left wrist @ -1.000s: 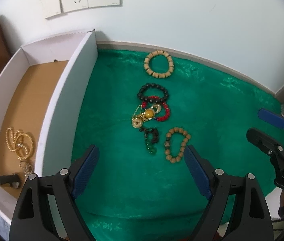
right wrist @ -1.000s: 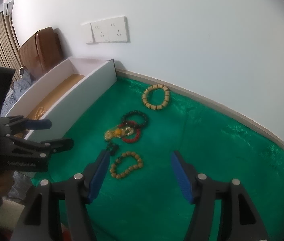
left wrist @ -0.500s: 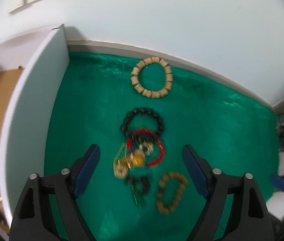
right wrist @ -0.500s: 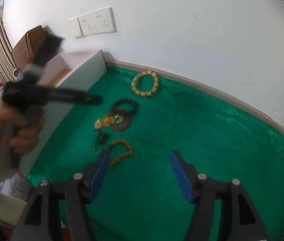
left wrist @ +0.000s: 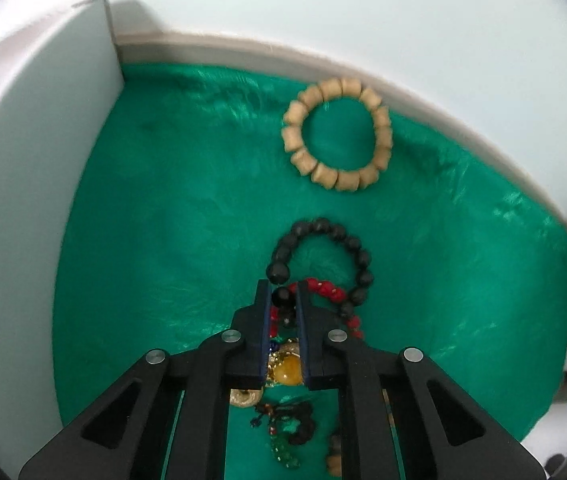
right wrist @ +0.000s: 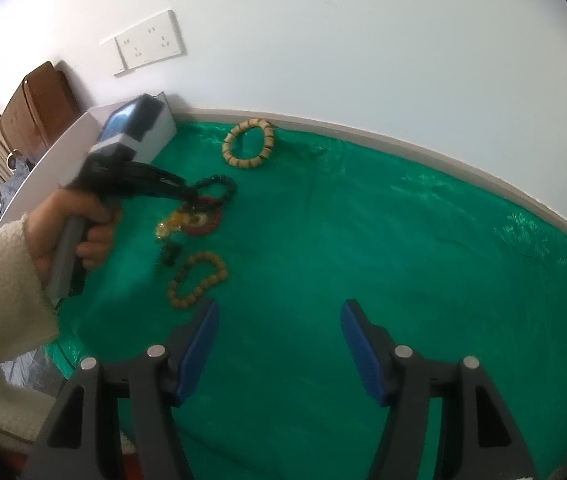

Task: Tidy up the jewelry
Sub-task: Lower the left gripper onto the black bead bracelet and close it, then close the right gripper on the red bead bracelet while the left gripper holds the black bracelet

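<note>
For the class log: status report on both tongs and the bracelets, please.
Left tongs shut on black bracelet. Right tongs open, hovering over green cloth. Red bracelet and gold piece tangled beneath the grip.

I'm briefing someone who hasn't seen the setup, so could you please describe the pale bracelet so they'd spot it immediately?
On the green cloth, look at the far edge by the white wall. The pale wooden bracelet lies there alone, beyond the black bead bracelet. Its chunky, cream, barrel-shaped beads form a neat open ring.

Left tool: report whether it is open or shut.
Shut. The left tool has its blue pads pinched on a bead of the black bracelet; only that bead separates them.
</note>
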`<state>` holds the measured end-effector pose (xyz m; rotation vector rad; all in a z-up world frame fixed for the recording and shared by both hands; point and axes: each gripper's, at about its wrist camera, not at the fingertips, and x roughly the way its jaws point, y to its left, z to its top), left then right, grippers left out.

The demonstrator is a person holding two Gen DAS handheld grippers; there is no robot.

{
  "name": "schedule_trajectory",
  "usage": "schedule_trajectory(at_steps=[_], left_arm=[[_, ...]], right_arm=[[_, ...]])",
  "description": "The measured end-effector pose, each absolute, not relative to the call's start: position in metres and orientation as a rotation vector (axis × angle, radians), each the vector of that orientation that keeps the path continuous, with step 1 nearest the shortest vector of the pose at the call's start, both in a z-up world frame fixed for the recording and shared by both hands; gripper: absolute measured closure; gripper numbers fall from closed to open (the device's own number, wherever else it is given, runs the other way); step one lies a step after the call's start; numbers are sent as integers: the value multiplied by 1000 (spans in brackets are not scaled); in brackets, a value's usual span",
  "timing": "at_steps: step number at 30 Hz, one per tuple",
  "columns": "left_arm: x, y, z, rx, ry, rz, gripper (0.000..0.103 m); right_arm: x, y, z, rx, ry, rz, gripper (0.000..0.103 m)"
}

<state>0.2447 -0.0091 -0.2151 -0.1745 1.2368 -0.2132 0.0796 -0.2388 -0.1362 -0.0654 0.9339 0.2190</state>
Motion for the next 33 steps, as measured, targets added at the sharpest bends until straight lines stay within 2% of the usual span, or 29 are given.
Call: schedule_trajectory(at_steps=[11, 20, 21, 22, 24, 25, 33], left_arm=[[202, 47, -144, -339, 1142, -194, 93], [149, 74, -139, -317, 1169, -131, 93], [143, 75, -139, -312, 1172, -125, 93], [138, 76, -141, -307, 1174, -119, 93], [130, 77, -142, -301, 1179, -112, 93], [126, 77, -143, -301, 1182, -109, 93], [110, 84, -143, -312, 1183, -92, 93]], right_arm=[[95, -221, -148, -70, 961, 291, 38], [134, -184, -178, -90, 1008, 438, 39], [142, -177, -180, -80, 1009, 461, 41], [149, -171, -183, -75, 1016, 485, 52], [164, -154, -189, -74, 1031, 538, 65], [170, -146, -191, -81, 1028, 556, 67], [221, -79, -226, -233, 1031, 600, 67]])
